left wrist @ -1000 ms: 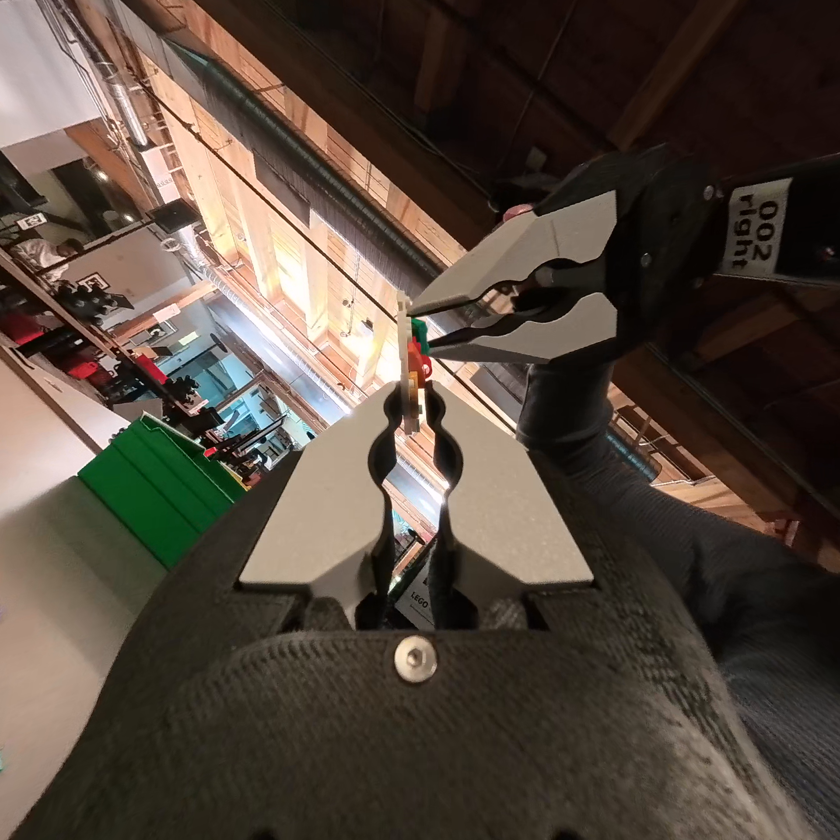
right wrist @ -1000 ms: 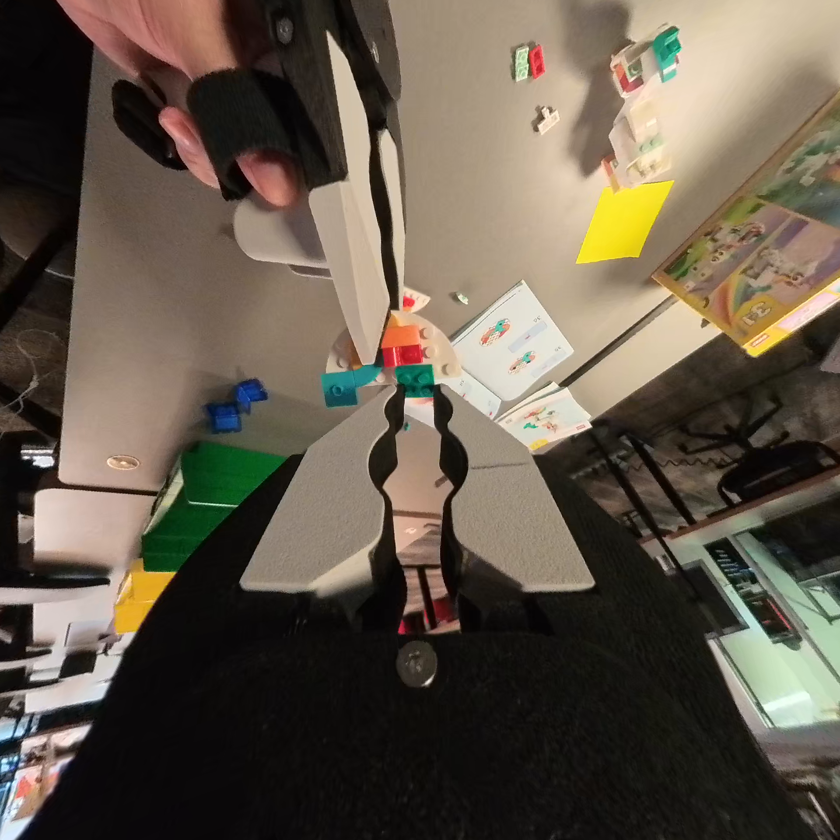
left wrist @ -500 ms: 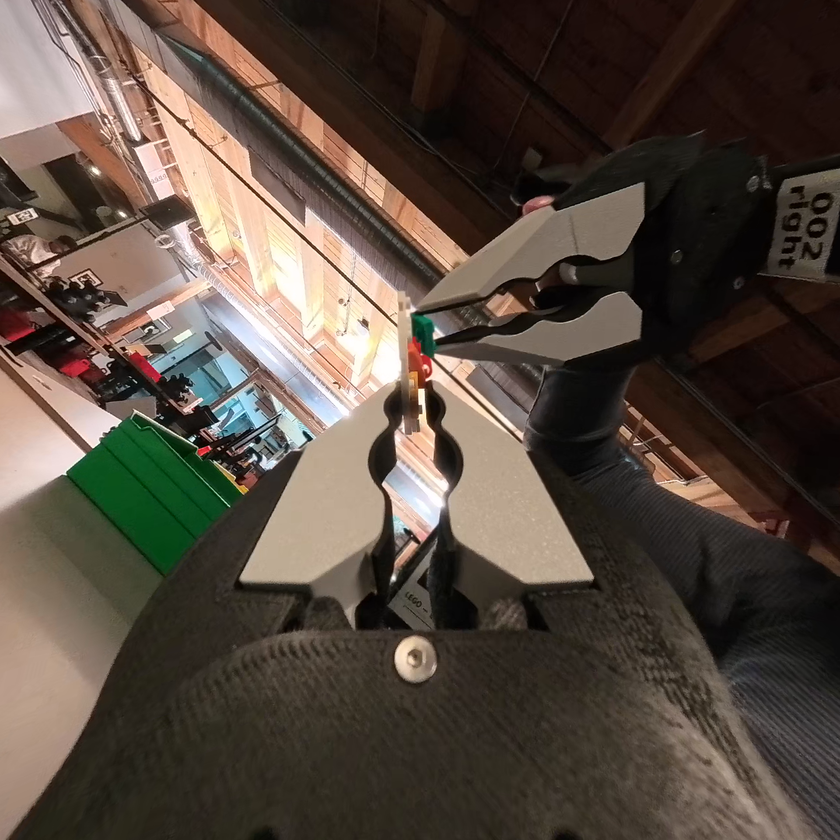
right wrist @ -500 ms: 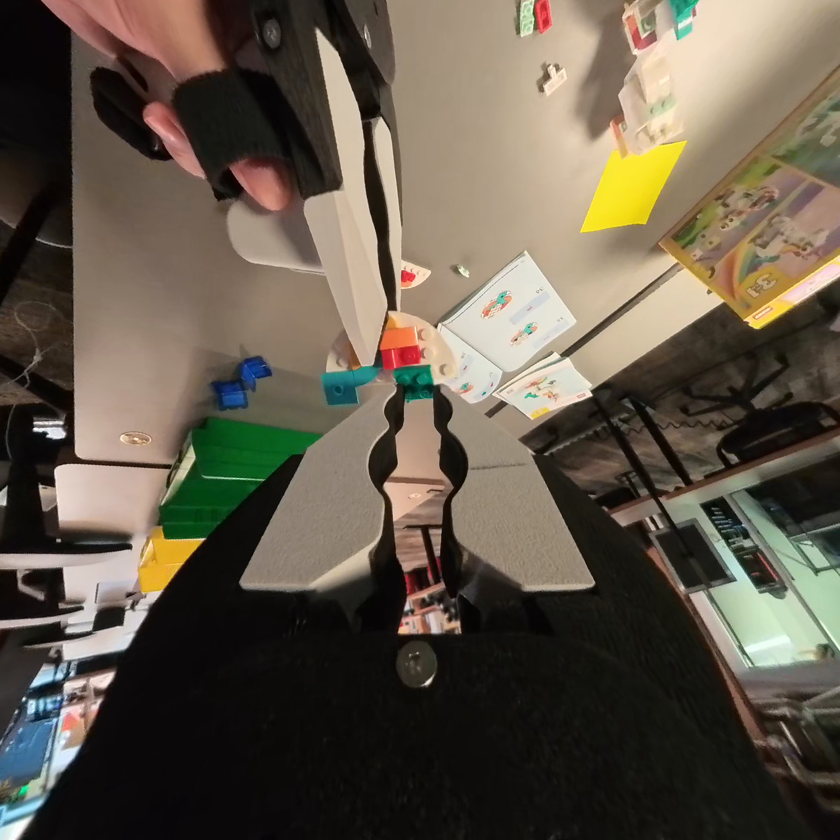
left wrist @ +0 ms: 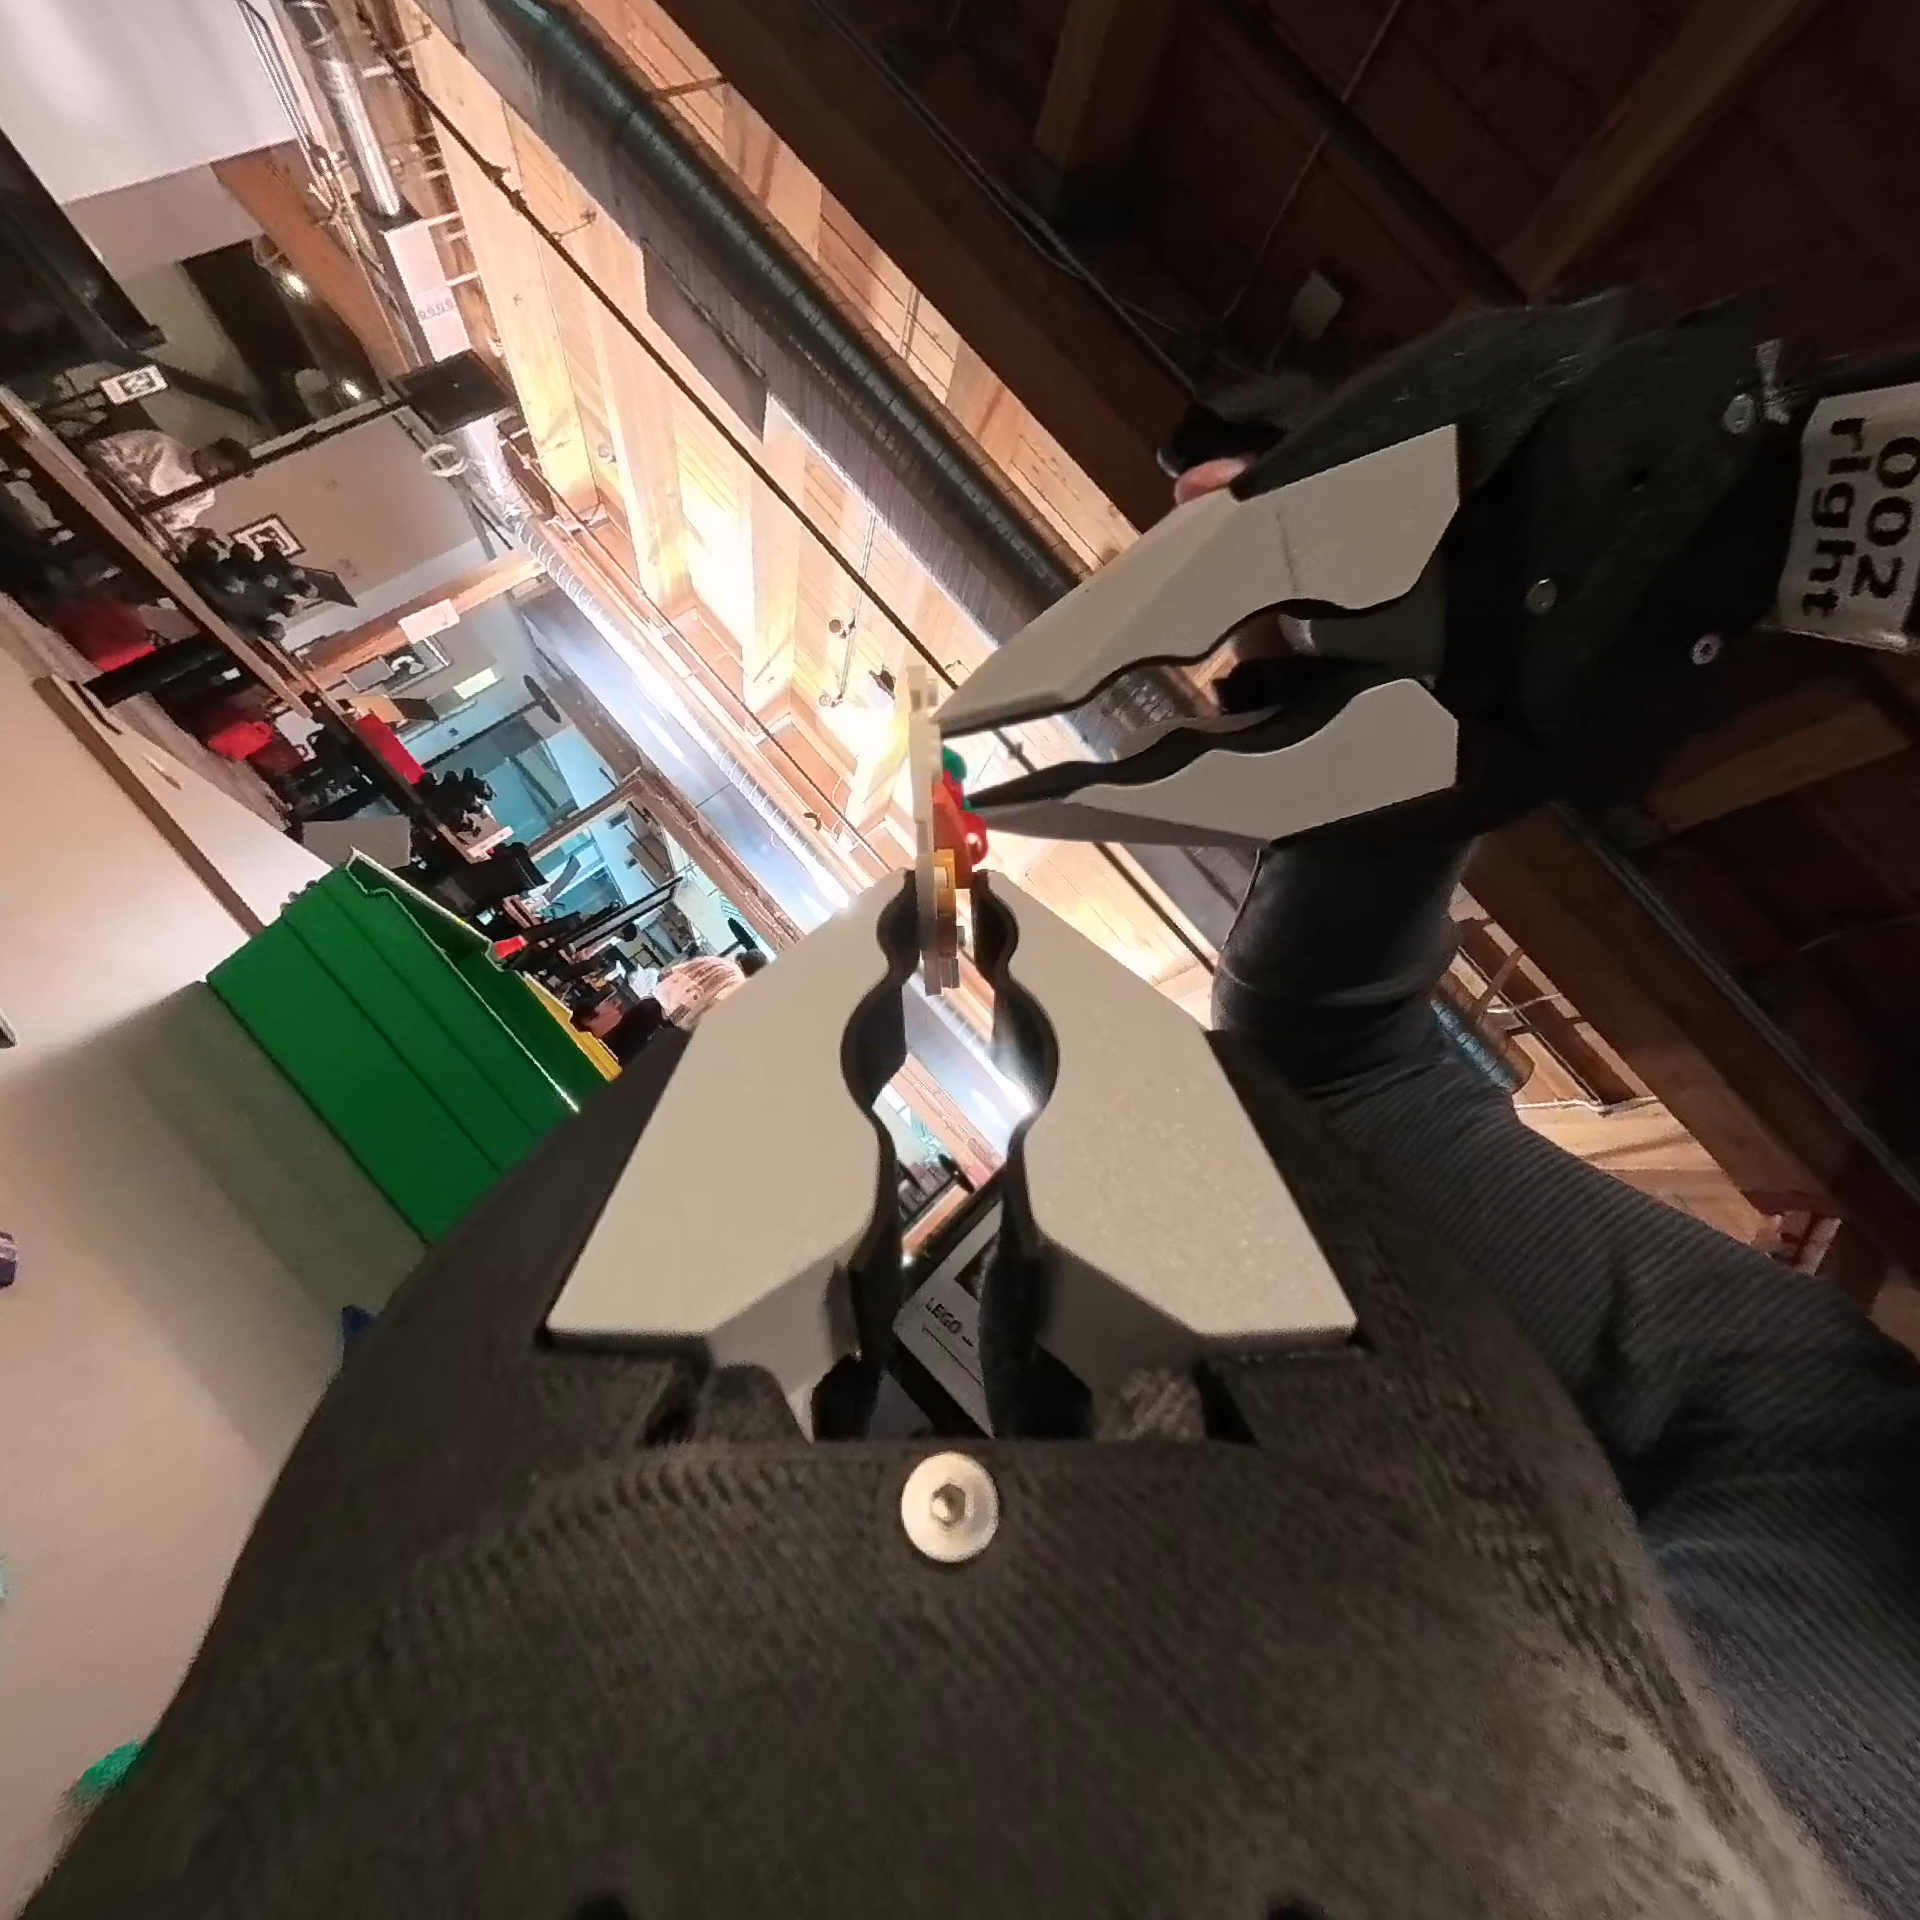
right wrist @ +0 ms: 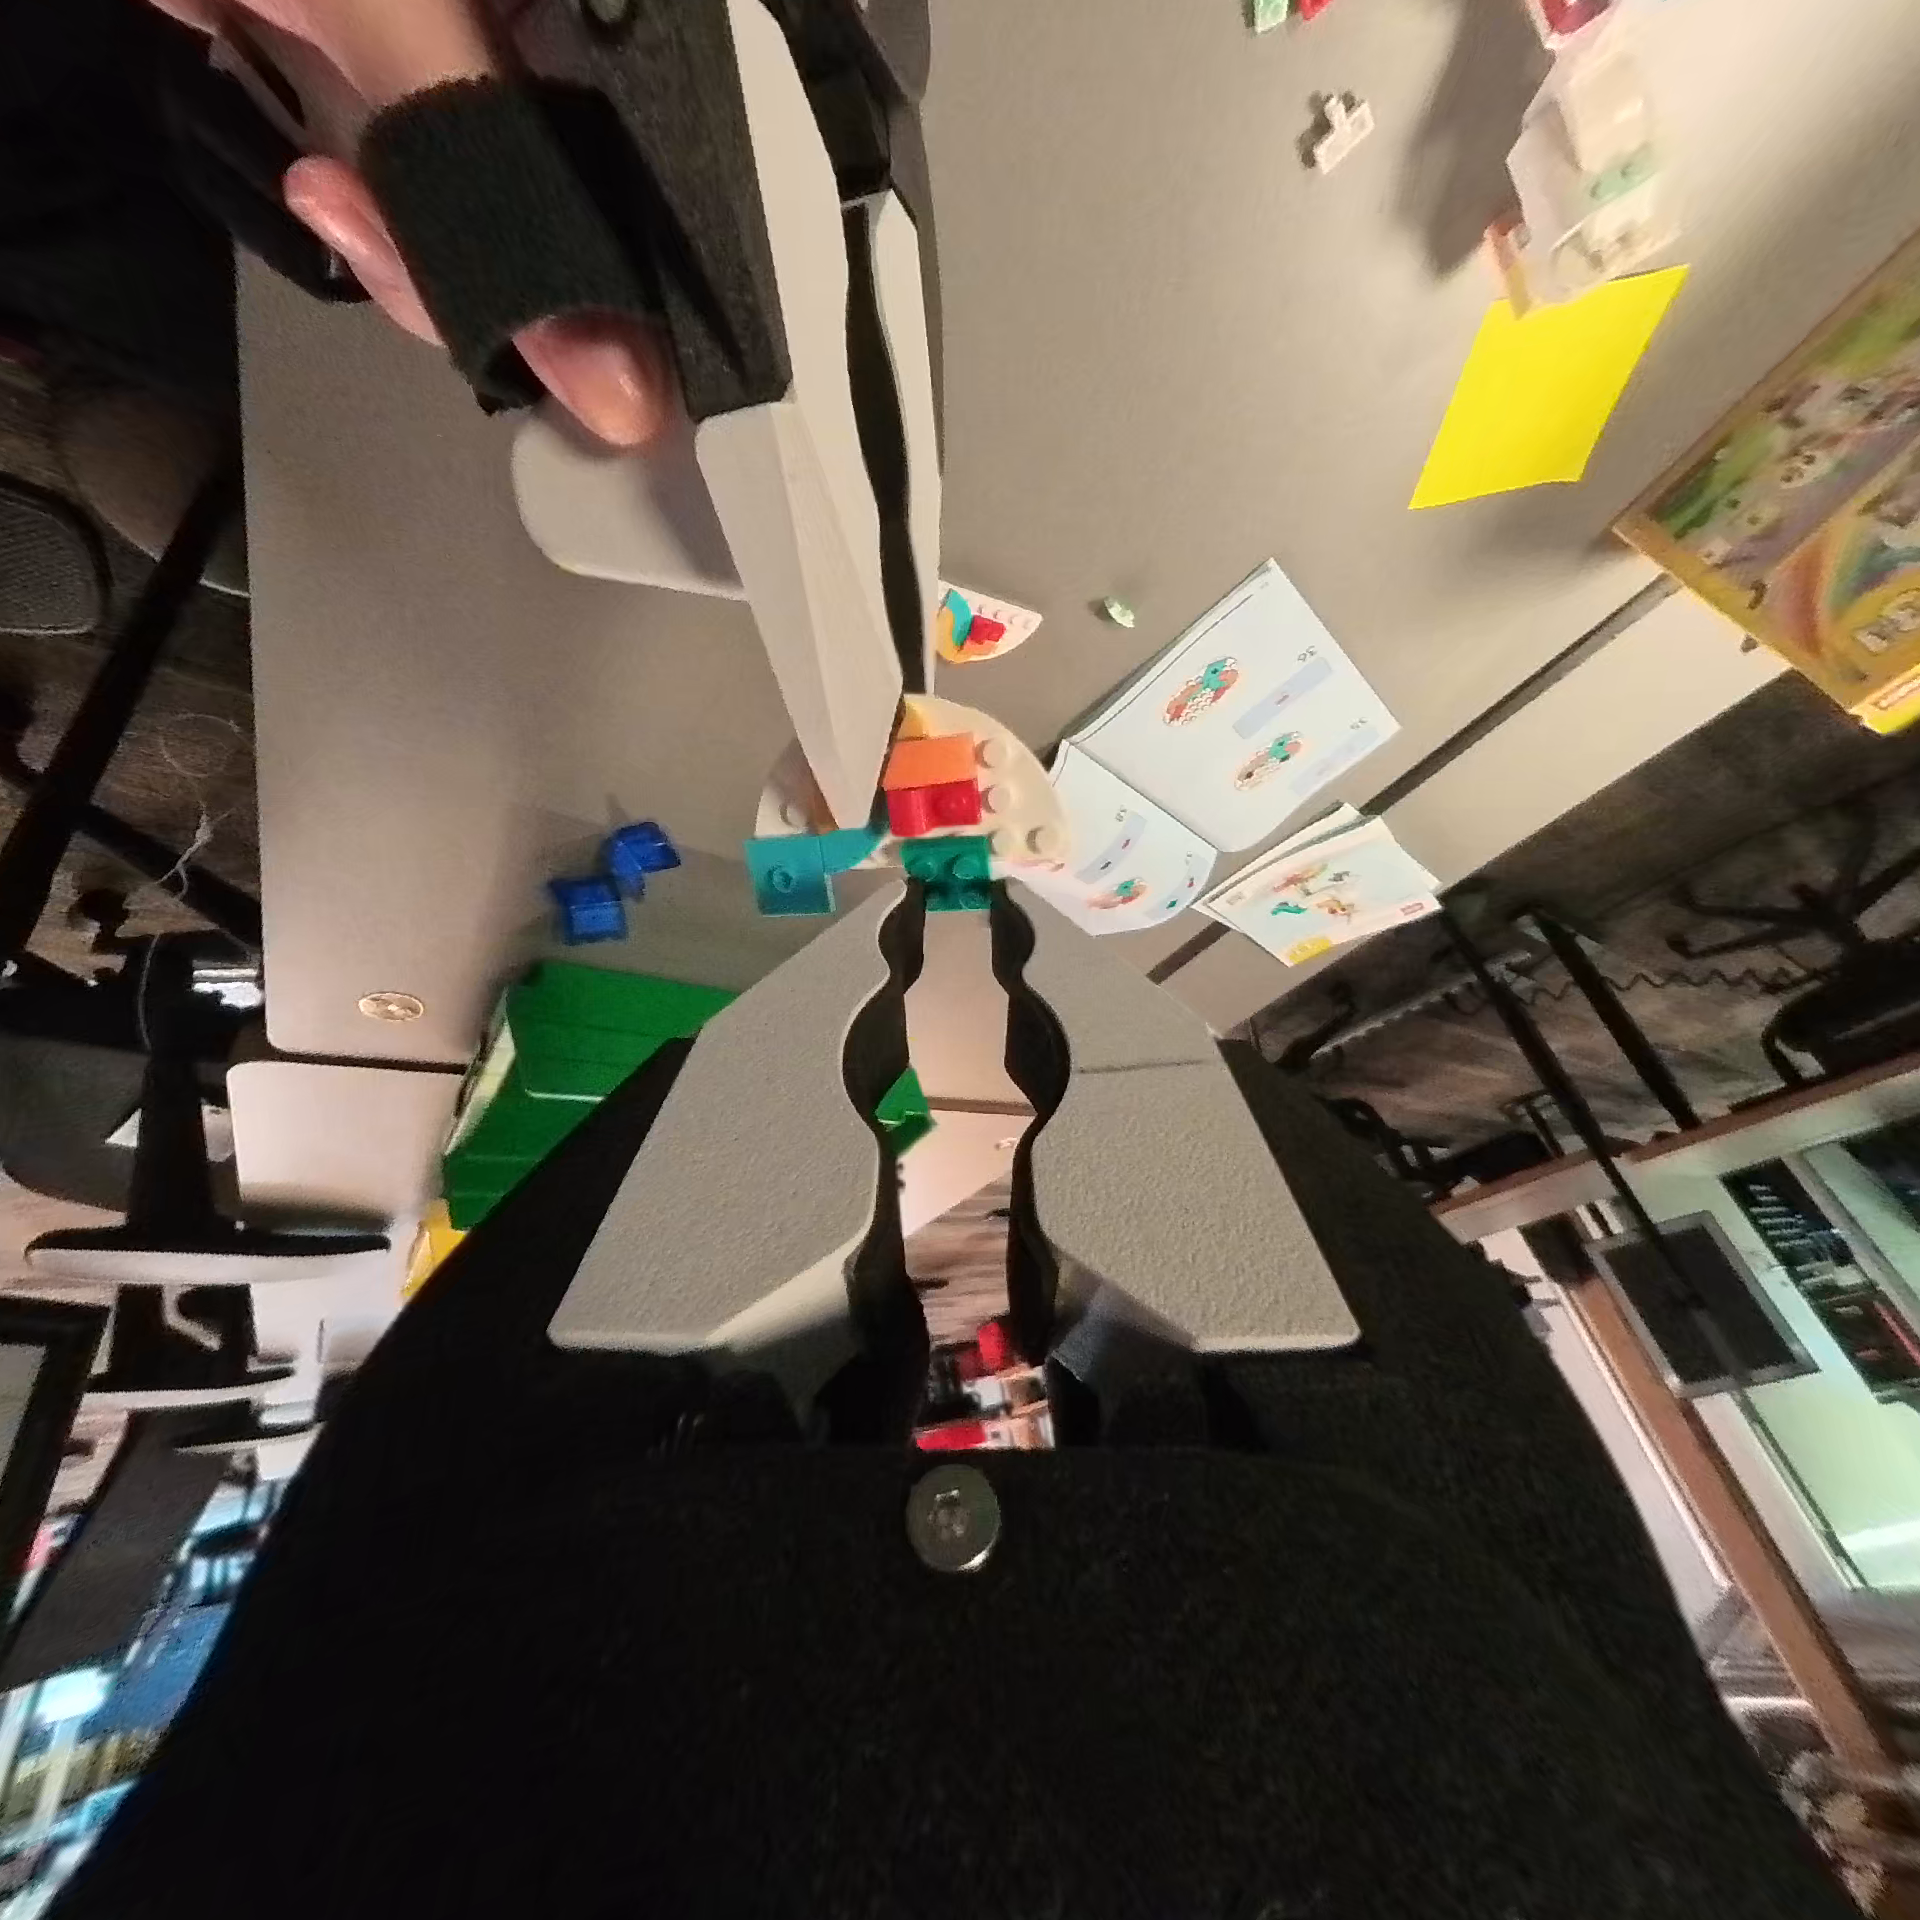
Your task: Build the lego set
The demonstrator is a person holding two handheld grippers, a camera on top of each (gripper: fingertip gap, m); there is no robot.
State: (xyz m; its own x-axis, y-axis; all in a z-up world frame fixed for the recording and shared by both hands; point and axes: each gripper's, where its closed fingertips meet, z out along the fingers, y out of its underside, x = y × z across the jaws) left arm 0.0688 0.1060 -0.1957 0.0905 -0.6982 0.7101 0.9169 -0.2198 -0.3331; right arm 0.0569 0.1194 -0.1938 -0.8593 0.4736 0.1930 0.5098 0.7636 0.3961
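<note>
Grey desk [right wrist: 1143,312] fills the upper part of the right wrist view, and timber ceiling beams run behind the grippers in the left wrist view. On the desk lie two blue bricks [right wrist: 613,883] side by side, one yellow sheet [right wrist: 1538,390], two open instruction booklets [right wrist: 1236,727], one picture box [right wrist: 1808,540] at the right edge and a stack of green bins [right wrist: 561,1070] with a yellow one under it. A blurred cluster of pale part-built pieces [right wrist: 1590,156] sits far off near the top.

One small lego build [right wrist: 935,800] hangs in the air above the desk, between the two grippers: a white round plate carrying one orange brick, one red brick, one dark green brick [right wrist: 945,873] and one teal brick [right wrist: 790,873] sticking out sideways. The left gripper [left wrist: 945,914] points steeply upward and its fingers are clenched on the plate's lower edge. A fingertip [right wrist: 592,364] in a black strap shows on its handle. The right gripper [right wrist: 948,899] comes in from the side, roughly level, a dark sleeve [left wrist: 1558,1195] behind it. Its fingers are pinched on the dark green brick, which touches the red one.
</note>
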